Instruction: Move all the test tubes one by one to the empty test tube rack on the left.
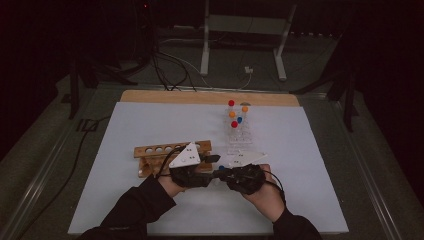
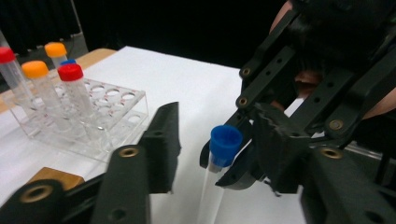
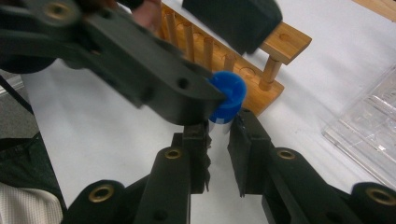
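A clear tube with a blue cap (image 2: 225,143) stands upright between the two grippers, in front of the wooden rack (image 1: 172,149). My right gripper (image 3: 219,127) is shut on the tube's clear body just under the blue cap (image 3: 228,94). My left gripper (image 2: 215,114) is open, with its jaws wide on either side of the cap. In the right gripper view one of the left gripper's fingers (image 3: 154,70) touches the cap's side. In the high view both grippers meet near the table's front centre, around the blue cap (image 1: 221,168).
A clear plastic rack (image 1: 239,134) behind the grippers holds several tubes with red, orange and blue caps (image 2: 70,72). The wooden rack (image 3: 275,44) has a row of round holes. A white sheet (image 1: 150,120) covers the table.
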### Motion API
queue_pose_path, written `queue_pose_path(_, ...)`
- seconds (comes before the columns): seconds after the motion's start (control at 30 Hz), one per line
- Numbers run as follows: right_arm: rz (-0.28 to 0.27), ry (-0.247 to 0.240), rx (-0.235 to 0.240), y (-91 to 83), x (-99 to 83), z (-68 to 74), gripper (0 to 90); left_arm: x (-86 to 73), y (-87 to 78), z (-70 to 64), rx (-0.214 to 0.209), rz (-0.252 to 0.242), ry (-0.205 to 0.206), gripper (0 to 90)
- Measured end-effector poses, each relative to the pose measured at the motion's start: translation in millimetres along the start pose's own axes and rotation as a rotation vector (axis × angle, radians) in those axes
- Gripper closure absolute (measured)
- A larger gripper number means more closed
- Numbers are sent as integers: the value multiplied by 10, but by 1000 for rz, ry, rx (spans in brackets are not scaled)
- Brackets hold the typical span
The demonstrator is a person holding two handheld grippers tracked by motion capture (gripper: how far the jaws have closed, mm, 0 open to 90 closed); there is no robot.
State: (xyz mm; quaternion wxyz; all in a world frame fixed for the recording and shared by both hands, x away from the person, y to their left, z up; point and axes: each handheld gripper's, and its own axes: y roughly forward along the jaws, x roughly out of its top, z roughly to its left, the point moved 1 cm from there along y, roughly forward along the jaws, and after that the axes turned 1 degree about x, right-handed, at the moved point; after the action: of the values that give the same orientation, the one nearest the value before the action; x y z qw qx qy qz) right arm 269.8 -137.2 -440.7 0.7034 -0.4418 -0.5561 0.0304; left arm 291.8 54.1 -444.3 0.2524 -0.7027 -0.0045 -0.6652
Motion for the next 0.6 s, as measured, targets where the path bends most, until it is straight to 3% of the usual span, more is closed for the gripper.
queue_pose_path(0.27,0,4,-6,2,-7,-18,766,-17,31,5,-30,10,0,754)
queue_pose_path(0.6,-22,6,1,-16,-2,-25,759,16,9,-15,-13,-1,24,772)
